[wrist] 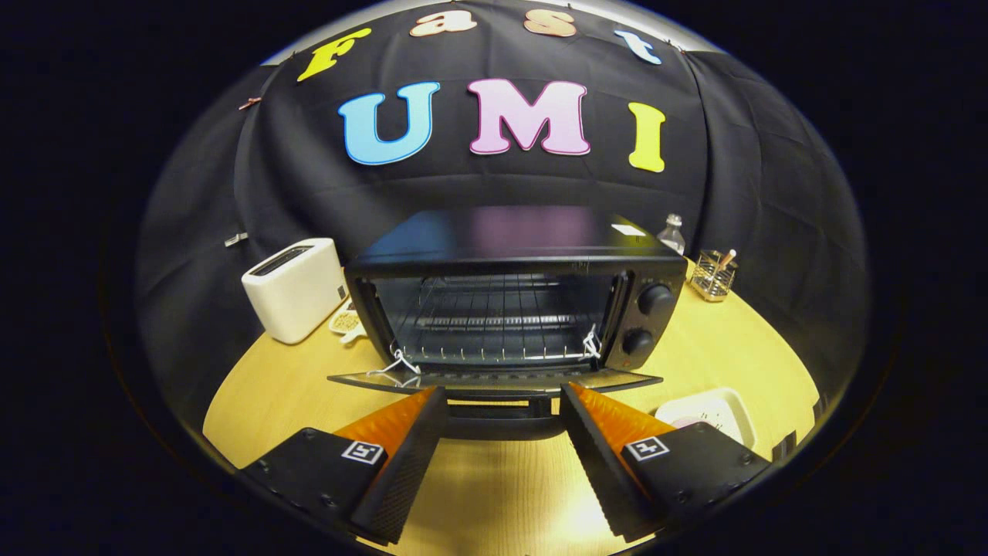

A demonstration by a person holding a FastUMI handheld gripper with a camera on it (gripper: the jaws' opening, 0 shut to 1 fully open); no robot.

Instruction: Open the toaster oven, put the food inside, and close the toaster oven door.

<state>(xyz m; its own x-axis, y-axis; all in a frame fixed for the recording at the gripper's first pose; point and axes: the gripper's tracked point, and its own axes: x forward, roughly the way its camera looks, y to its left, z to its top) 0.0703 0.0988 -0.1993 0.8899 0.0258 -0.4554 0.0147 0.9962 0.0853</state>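
A black toaster oven [509,255] stands on the wooden table just ahead of my fingers, its glass door [494,380] folded down flat toward me. Inside, the wire rack [494,320] is bare. Two round knobs [654,300] sit on the oven's right panel. My gripper [503,398] is open, its orange-and-black fingers [413,432] spread on either side of the door's handle [502,408], nothing between them. A white dish [706,411] with something pink in it lies behind my right finger, mostly hidden.
A white slot toaster [296,289] stands left of the oven, with a small pale plate [347,320] between them. Behind the oven's right side are a clear bottle [672,232] and a wire holder [713,276] with a stick in it. The table [502,494] runs beneath my fingers.
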